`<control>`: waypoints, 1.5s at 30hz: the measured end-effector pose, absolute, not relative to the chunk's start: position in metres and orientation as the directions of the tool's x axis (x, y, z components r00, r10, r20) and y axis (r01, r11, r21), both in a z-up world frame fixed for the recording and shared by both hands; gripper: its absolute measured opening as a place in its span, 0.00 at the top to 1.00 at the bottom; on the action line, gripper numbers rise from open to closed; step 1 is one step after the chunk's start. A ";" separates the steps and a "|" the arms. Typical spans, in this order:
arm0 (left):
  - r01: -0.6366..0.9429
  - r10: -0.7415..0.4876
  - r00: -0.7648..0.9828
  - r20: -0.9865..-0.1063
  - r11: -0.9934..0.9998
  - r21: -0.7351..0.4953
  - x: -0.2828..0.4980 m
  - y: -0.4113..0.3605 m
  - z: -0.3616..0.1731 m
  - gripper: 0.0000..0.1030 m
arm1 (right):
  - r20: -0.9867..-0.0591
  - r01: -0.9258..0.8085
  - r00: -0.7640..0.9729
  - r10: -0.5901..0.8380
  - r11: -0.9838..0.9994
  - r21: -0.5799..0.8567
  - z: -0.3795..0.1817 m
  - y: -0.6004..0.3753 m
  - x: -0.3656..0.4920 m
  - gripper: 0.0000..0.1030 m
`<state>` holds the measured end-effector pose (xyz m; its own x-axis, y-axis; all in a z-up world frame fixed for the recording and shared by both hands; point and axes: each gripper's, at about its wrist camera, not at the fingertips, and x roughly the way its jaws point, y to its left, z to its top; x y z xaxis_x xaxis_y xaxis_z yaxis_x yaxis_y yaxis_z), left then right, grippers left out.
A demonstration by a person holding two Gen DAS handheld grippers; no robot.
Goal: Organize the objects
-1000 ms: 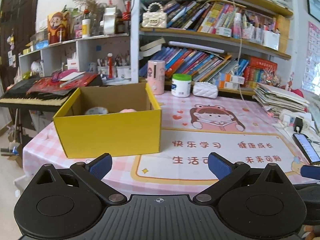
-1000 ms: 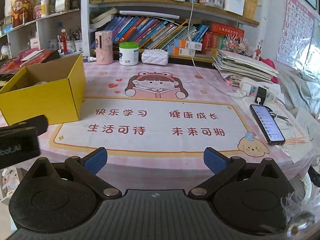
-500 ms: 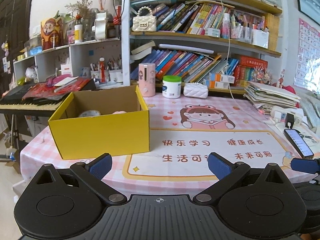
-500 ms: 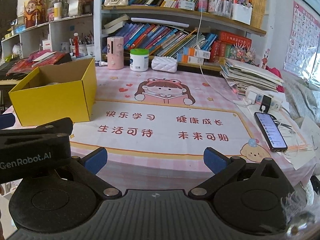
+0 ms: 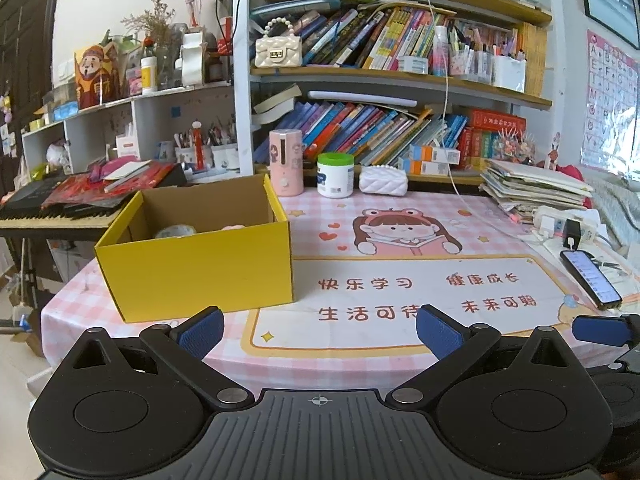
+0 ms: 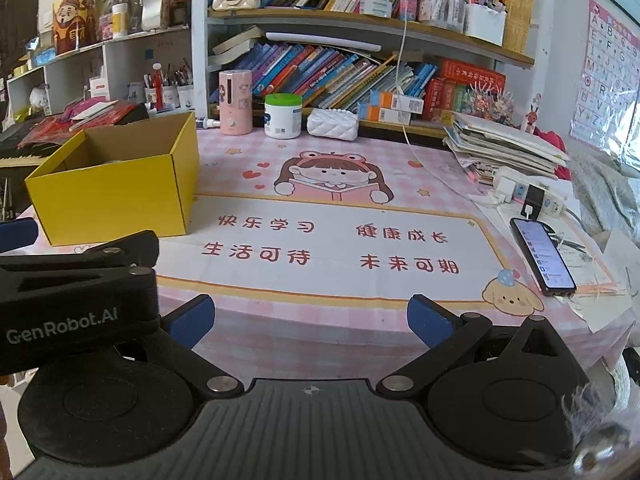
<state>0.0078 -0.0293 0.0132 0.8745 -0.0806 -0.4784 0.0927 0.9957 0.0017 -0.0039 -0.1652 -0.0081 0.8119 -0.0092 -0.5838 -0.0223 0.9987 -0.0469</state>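
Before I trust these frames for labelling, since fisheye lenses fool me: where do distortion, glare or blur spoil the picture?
Left wrist view: the bookshelf boards bow into curves and the corners go black; the window at the right is washed out. Right wrist view: the same bending, glare on the alphabet poster, and a blurred fuzzy patch at the bottom right; the yellow box and phone stay sharp.

Bright, even daylight in both views. Source appears to be far right: window area [image 5: 624, 140] is overexposed, detail washed out. Soft glare on the desk mat [image 6: 332, 248]; shadows faint, one short one beside the yellow box [image 5: 200, 268]. Strong fisheye bowing: shelves [image 5: 400, 76] curve, corners vignette black. Centre sharp; near right edge of right-wrist view blurred and smeared.
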 end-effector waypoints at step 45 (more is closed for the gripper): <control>0.047 -0.061 0.837 -0.544 0.998 -0.040 0.019 -0.022 0.005 0.00 | -0.606 -0.042 0.796 0.012 0.998 -0.036 -0.011 -0.157 0.008 0.00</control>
<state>0.0192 -0.0220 0.0045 0.8366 -0.0613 -0.5443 0.0471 0.9981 -0.0401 0.0079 -0.1574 -0.0115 0.7956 0.0122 -0.6057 -0.0425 0.9985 -0.0357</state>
